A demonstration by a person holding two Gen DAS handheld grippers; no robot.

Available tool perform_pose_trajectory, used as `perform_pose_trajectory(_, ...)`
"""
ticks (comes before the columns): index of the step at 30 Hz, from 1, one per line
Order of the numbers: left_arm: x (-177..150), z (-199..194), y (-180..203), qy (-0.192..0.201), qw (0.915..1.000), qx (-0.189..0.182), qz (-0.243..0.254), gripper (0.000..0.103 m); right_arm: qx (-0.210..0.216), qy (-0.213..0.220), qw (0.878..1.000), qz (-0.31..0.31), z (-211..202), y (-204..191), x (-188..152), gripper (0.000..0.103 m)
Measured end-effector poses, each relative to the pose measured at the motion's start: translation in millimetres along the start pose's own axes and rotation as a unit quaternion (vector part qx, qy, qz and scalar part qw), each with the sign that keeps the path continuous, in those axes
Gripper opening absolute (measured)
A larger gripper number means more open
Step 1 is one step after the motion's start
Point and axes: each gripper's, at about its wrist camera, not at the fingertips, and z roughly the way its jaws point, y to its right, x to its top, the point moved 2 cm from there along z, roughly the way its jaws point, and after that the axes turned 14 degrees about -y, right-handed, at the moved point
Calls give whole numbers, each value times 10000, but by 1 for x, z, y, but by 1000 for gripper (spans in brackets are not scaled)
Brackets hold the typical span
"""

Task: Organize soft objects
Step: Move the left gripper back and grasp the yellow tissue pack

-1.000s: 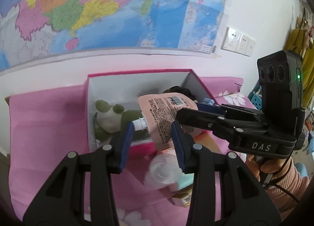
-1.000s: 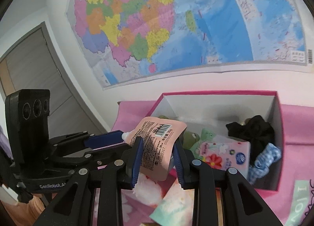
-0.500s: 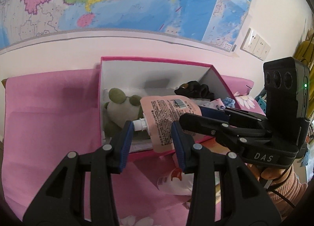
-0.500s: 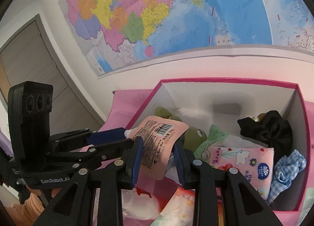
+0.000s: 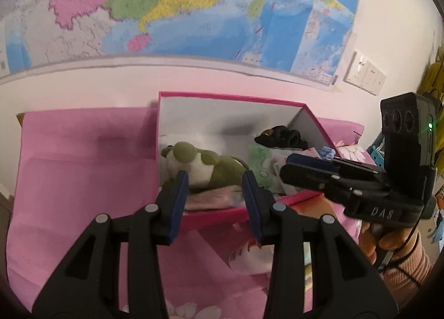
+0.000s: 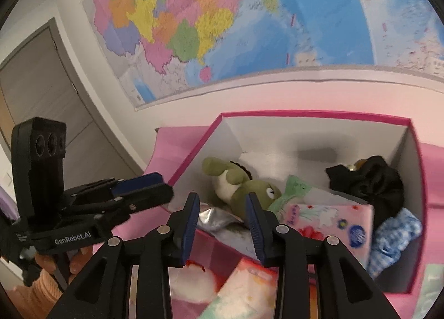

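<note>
Against the pink cardboard box's front wall, the flat pink refill pouch lies released; the right claw is opening and the left claw stands empty, so the slack pouch could slide out over the low rim.

The left gripper is held pointing forward and somewhat downward, its two blue-padded fingers set apart with a gap between them; nothing is pressed by the pads. The right gripper is aimed the same way, just beside the left one, and its jaws are opening, with nothing gripped between them. Each gripper is seen from the other's camera, reaching in from the side with its fingers nearly level. A hand is wrapped around the right gripper's handle, with a ribbed sleeve at the wrist. The left hand is mostly hidden, possibly curled under its handle.
</note>
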Motion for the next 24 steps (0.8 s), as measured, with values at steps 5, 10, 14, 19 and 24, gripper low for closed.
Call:
perform_pose_trajectory(5,-27,-21,11,172,9995,-131,219,43,-12,101,9999,-50,-27,1,-24,36)
perform_pose_trajectory(10,-65,-31,28,112,9983,-287,494,47,57,135,9999,-88,-57,5,-62,36)
perform_pose_trajectory(14,-93,-29,41,-92,9968,-497,622,47,166,23,9998,-85,-70,4,-97,36)
perform_pose_trajectory(19,-113,-3,59,-593,9915,-928,687,47,343,-284,9990,-26,-67,0,-135,36)
perform_pose_trajectory(24,-119,24,66,-965,9850,-1324,544,47,469,-477,9977,122,-46,1,-144,36)
